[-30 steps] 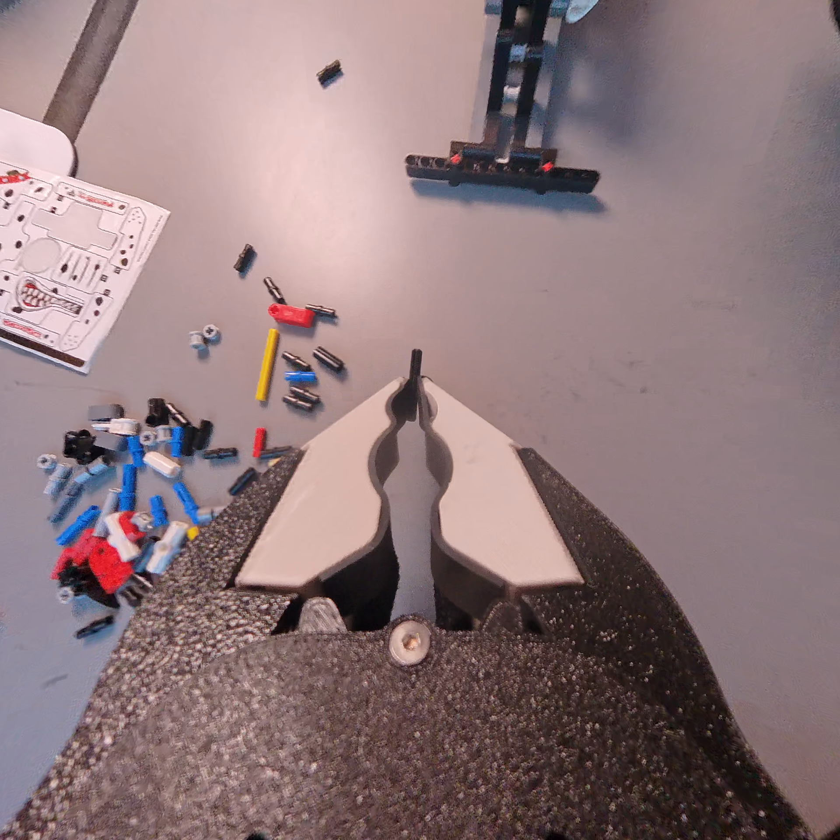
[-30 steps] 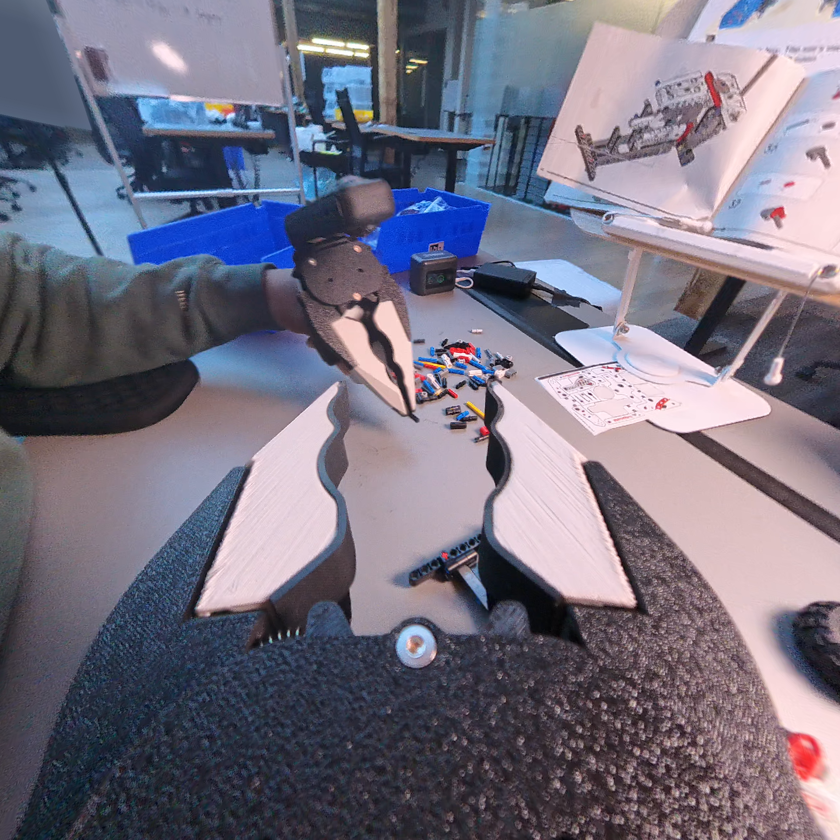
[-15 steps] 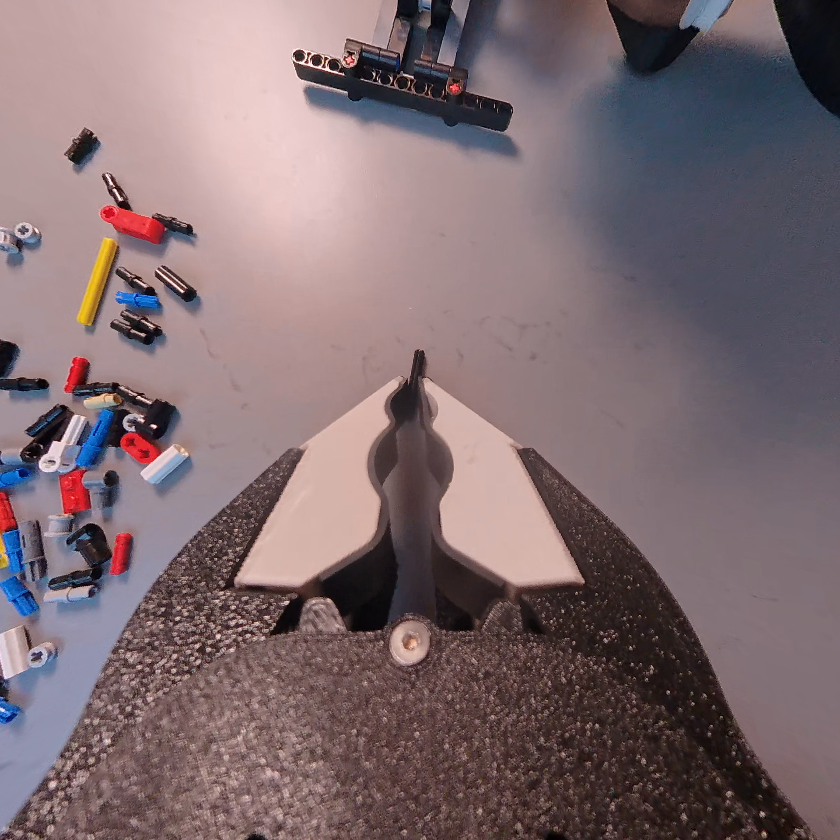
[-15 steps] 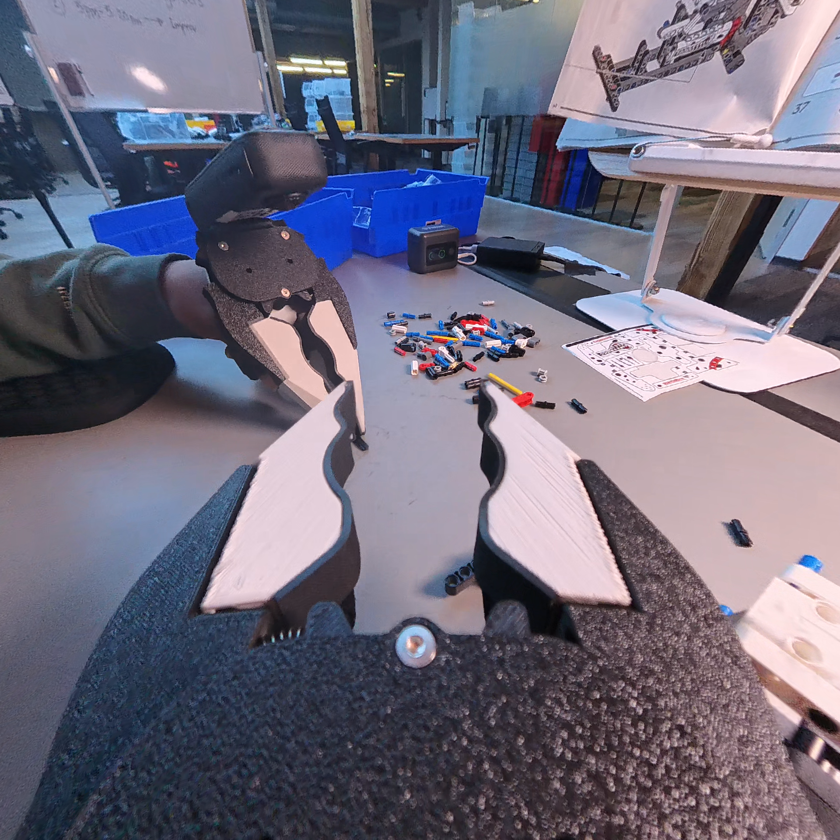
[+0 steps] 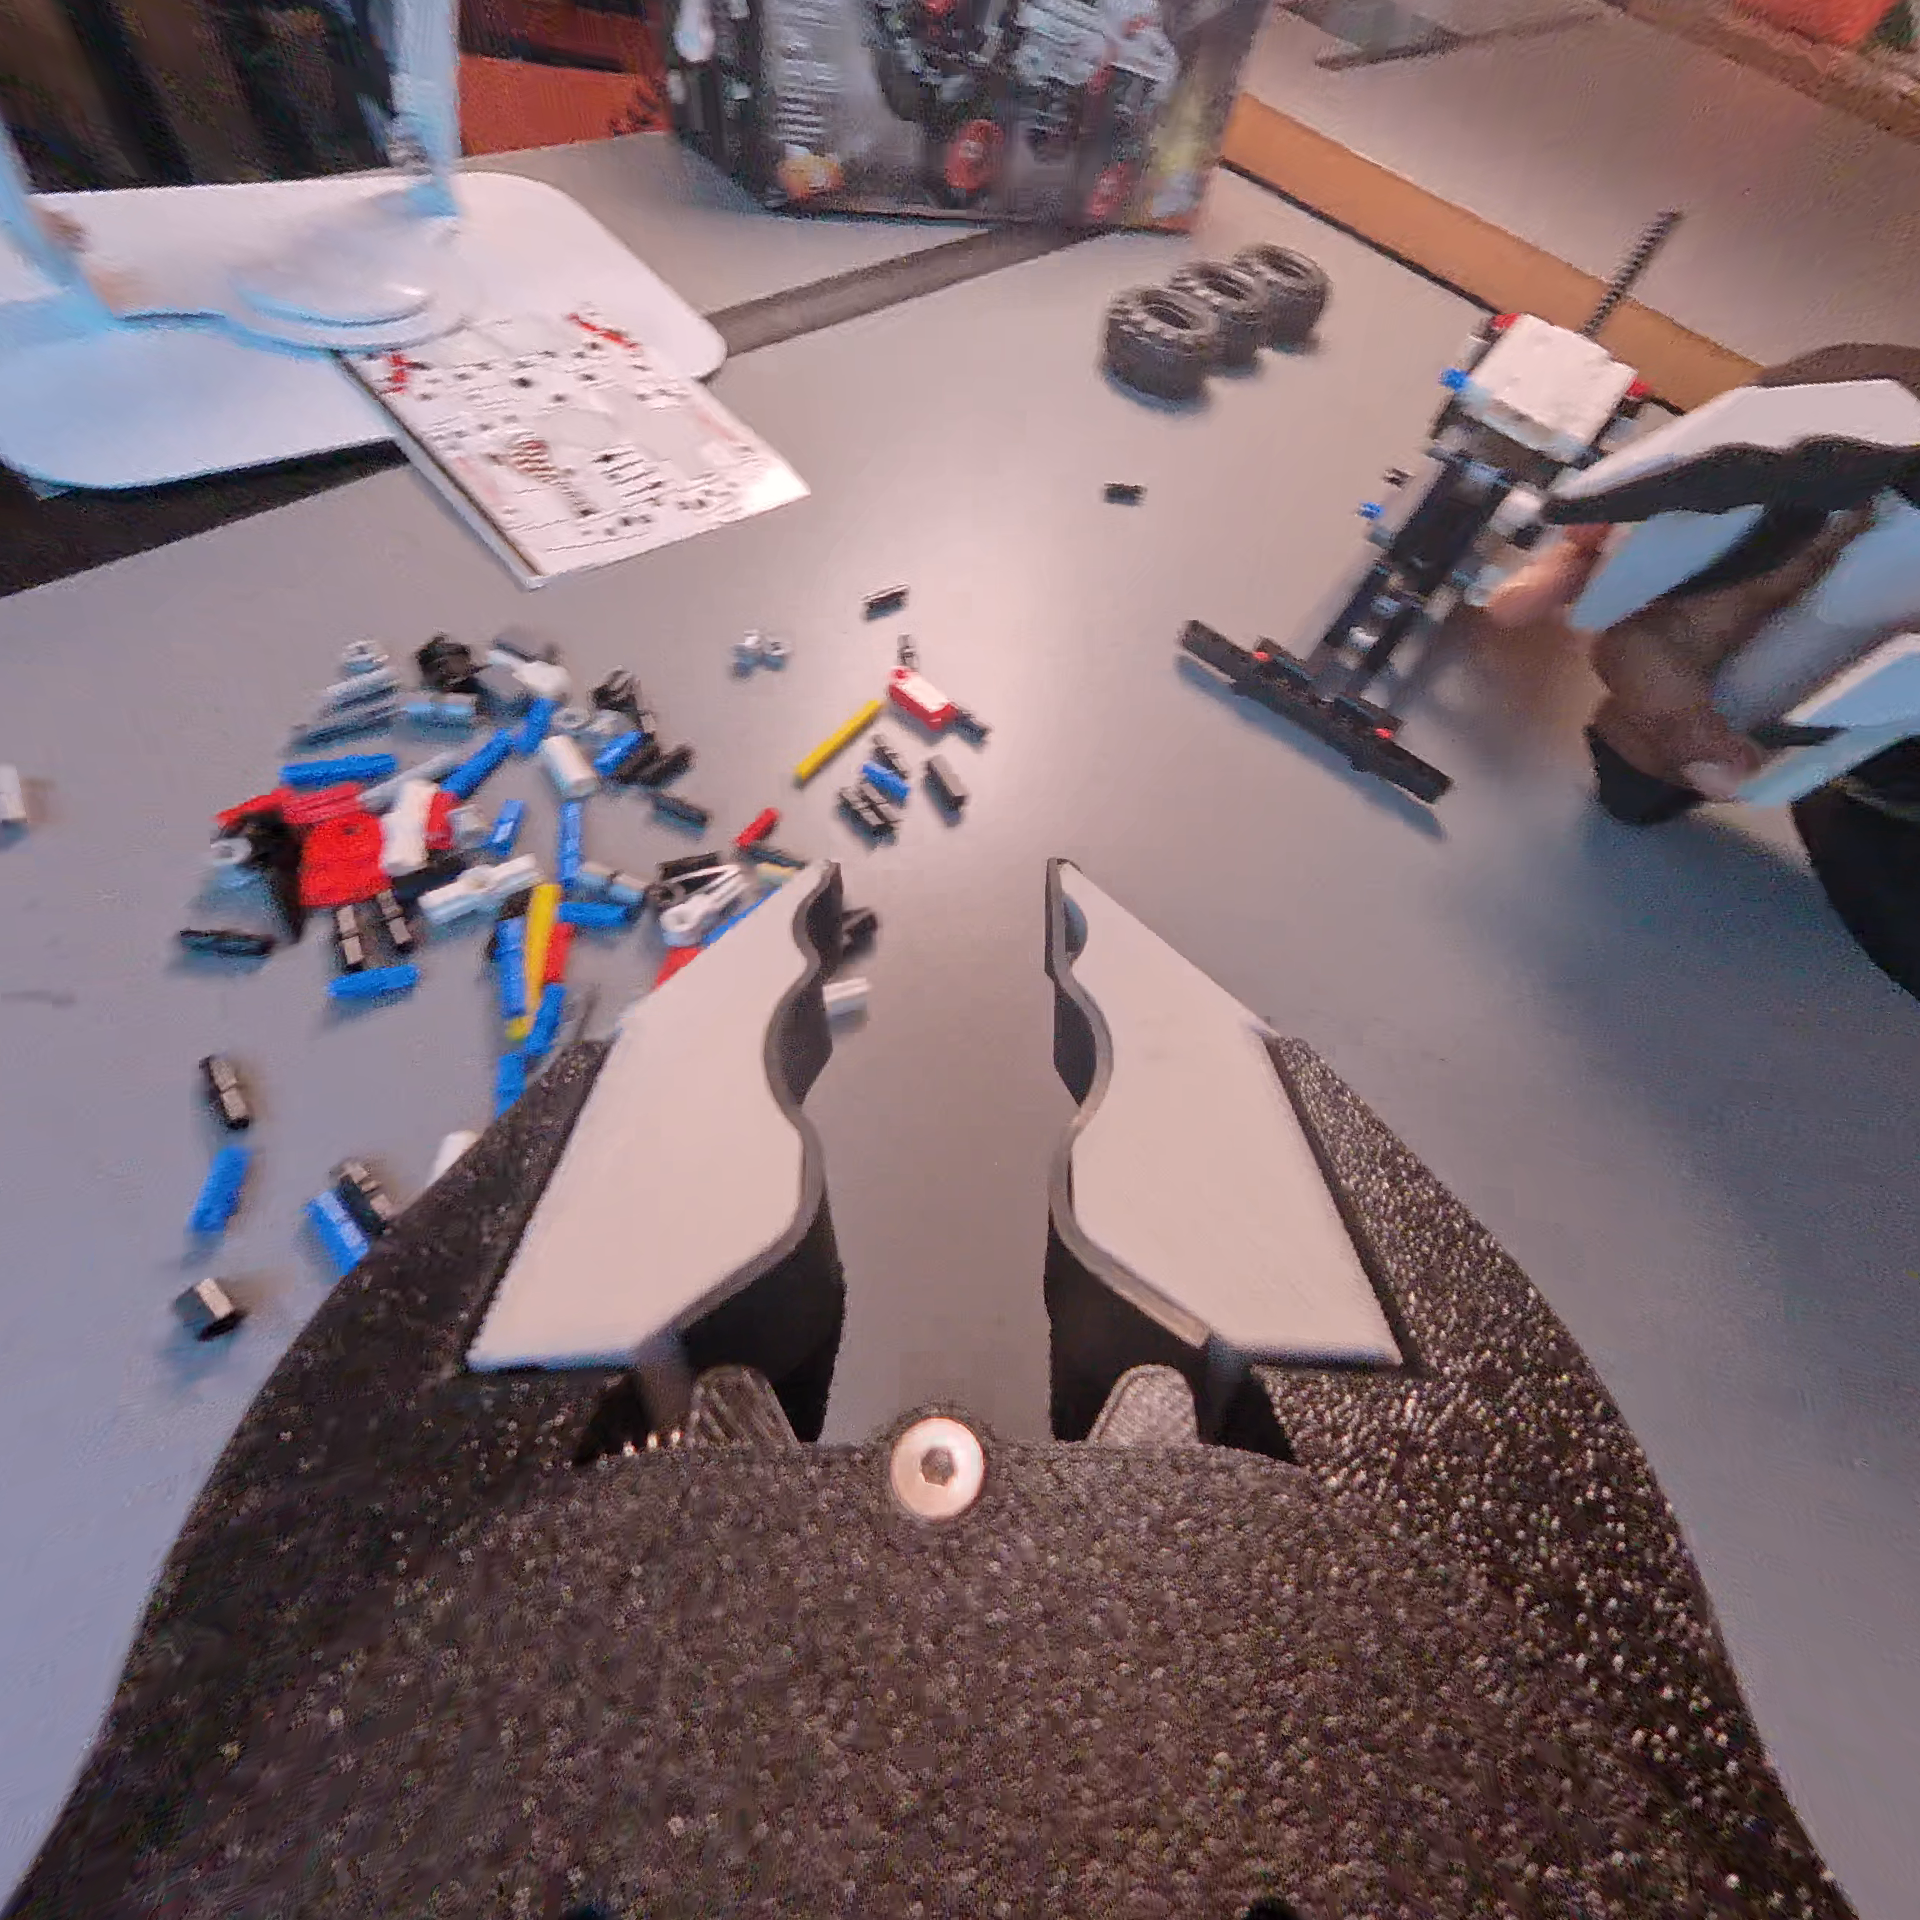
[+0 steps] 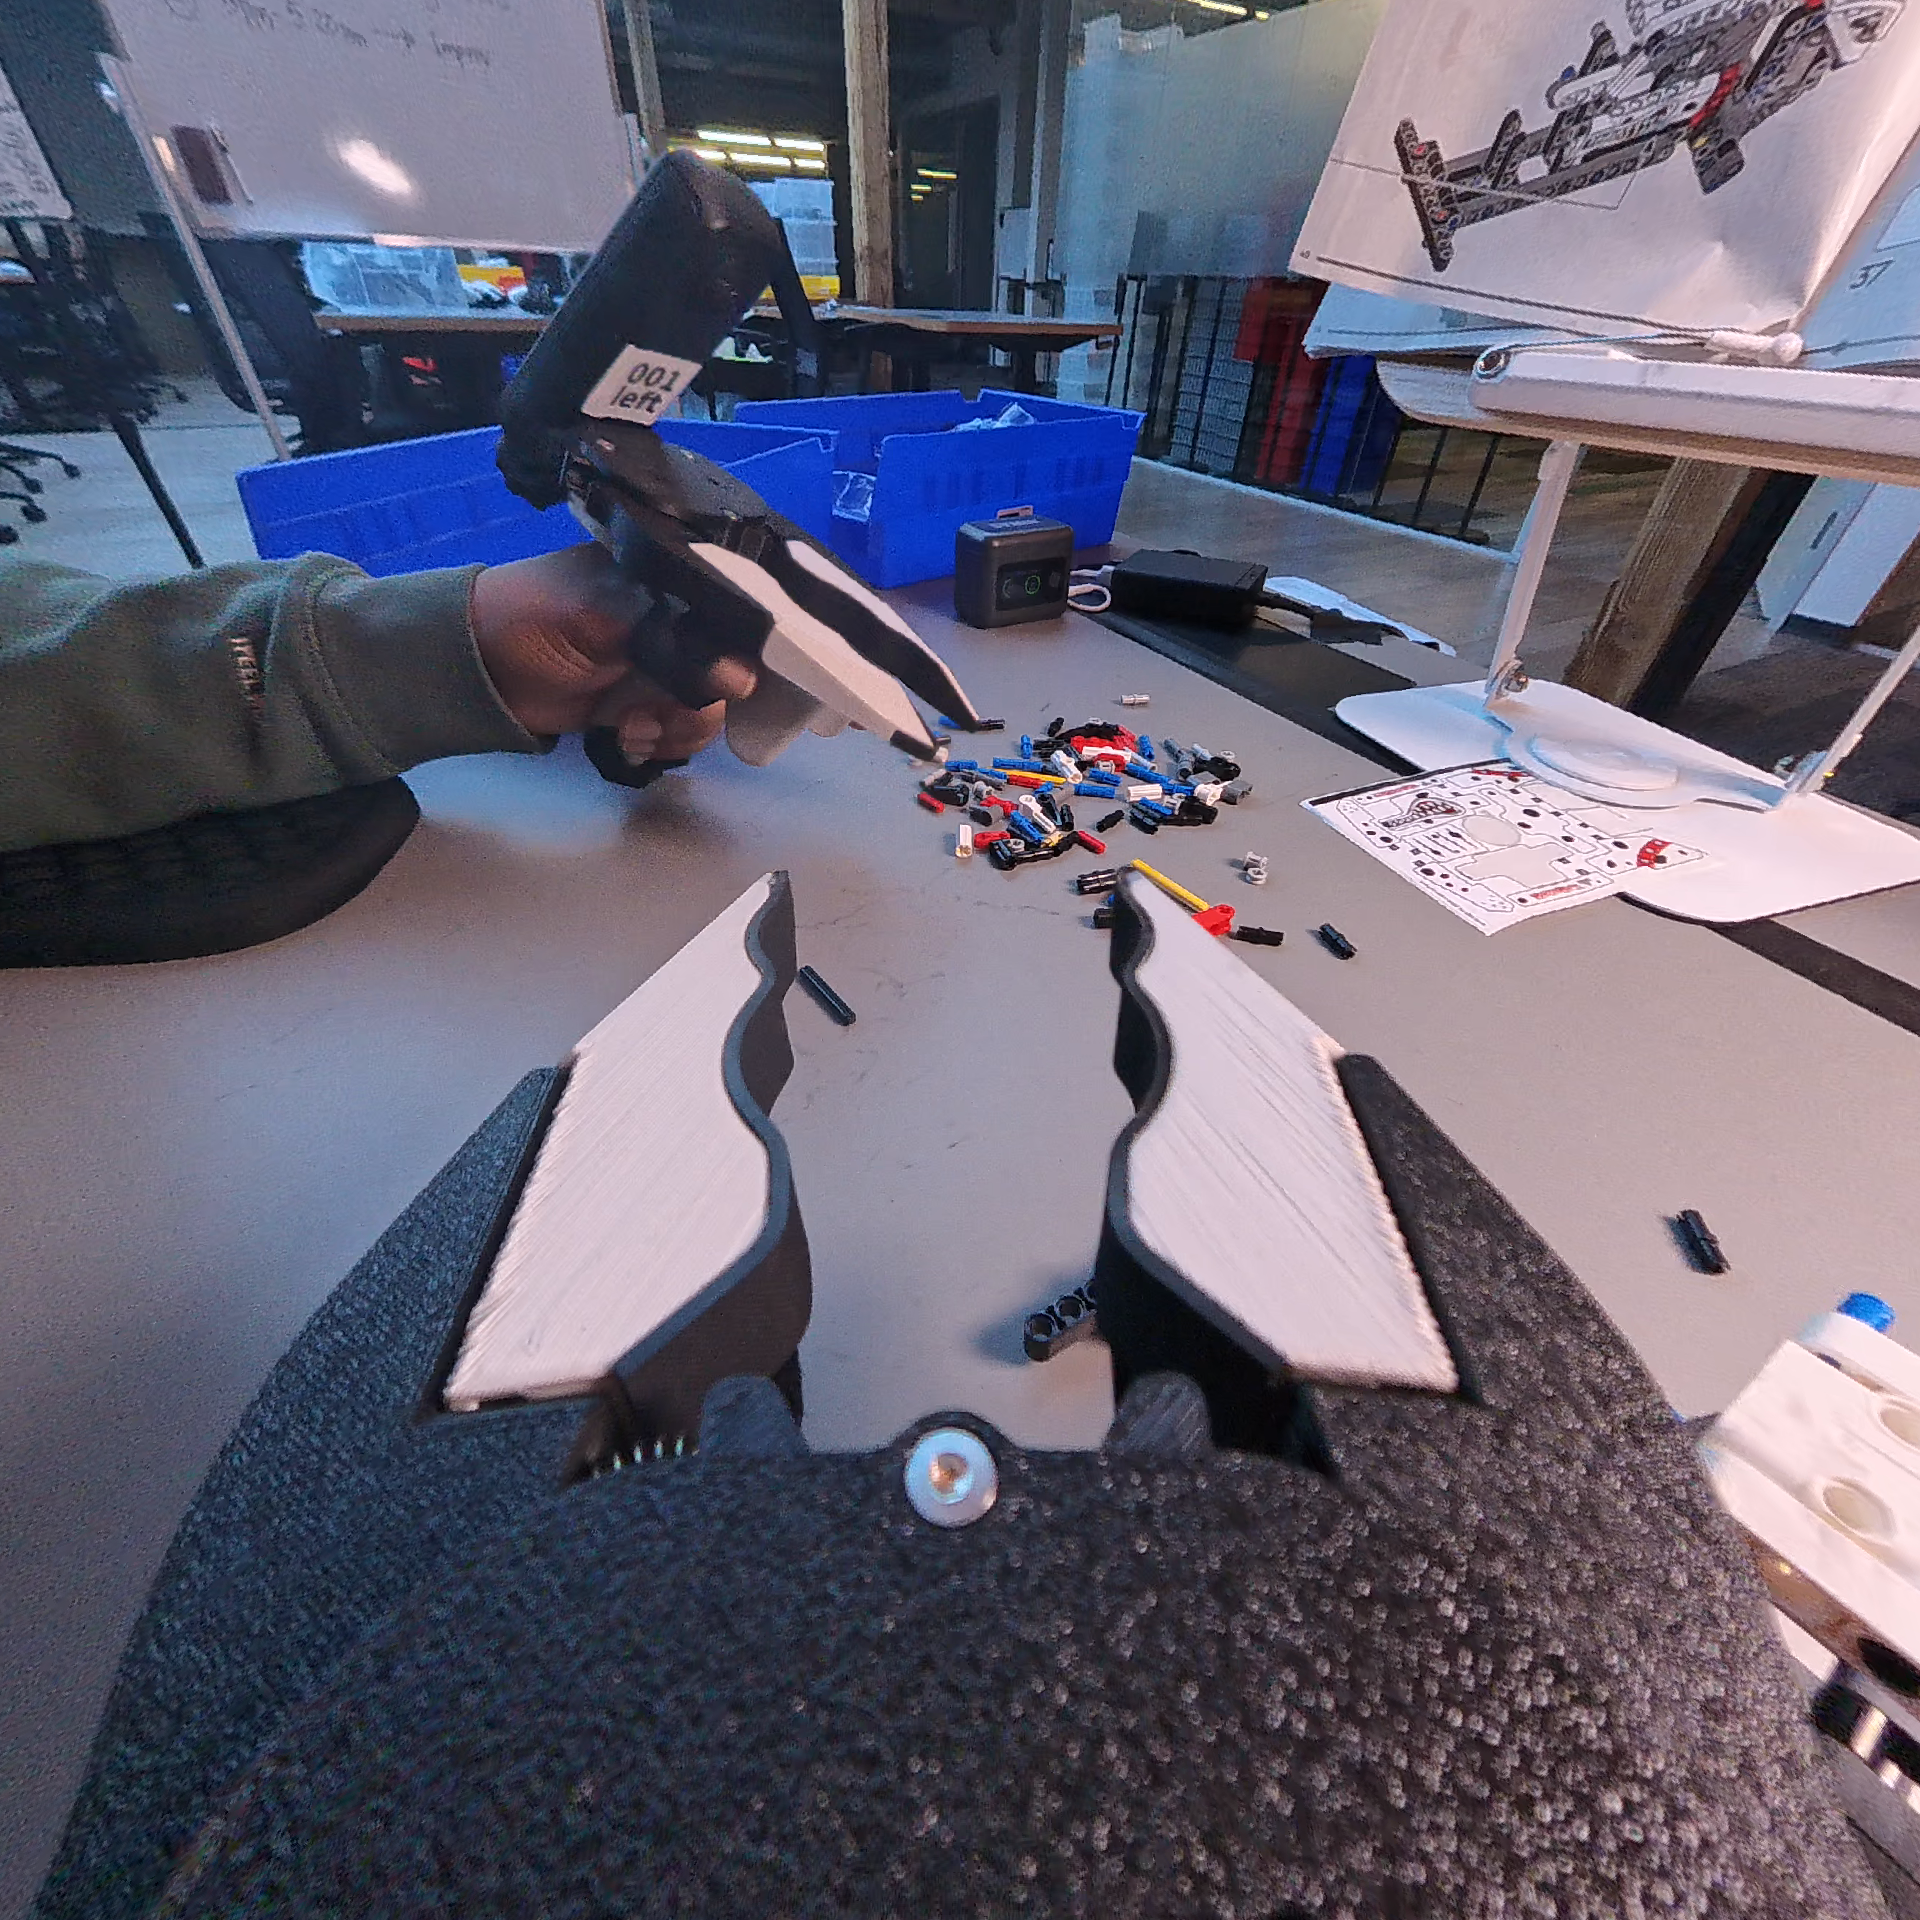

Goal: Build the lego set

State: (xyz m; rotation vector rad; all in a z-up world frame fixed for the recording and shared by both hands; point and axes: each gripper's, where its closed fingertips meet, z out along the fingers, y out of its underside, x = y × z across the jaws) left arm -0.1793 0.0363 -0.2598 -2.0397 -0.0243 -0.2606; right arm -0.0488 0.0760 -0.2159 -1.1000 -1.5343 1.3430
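On the grey table (image 5: 1195, 935), the left gripper (image 5: 940, 883) hangs just over the near edge of the pile of small parts (image 5: 499, 831). Its jaws are apart and hold nothing. The pile lies to the left of the jaws and a bit ahead. One small black piece (image 5: 857, 925) touches or nearly touches the tip of the left finger. A yellow stick (image 5: 836, 740) lies farther ahead, slanting up to the right.

The half-built lego frame (image 5: 1392, 613) stands well off to the right of the pile. Its long black bar lies flat on the table, and its white top end sits farther back. The right gripper (image 6: 945, 894) is right beside the frame, with its jaws also wide apart and empty. A short black pin (image 6: 826, 995) lies alone on the table just beside its left finger, pointing away and to the left.

So I think the left gripper is the one to pick the next part, and the right gripper is the nearer one to steady the frame.

Some things are hard to see. The left wrist view is blurry, so the small parts smear together. The right gripper's body hides most of the frame in its own view; only one end of the black bar (image 6: 1060, 1330) and a white block (image 6: 1829, 1455) peek out. Three black tyres (image 5: 1216, 307) sit far back.
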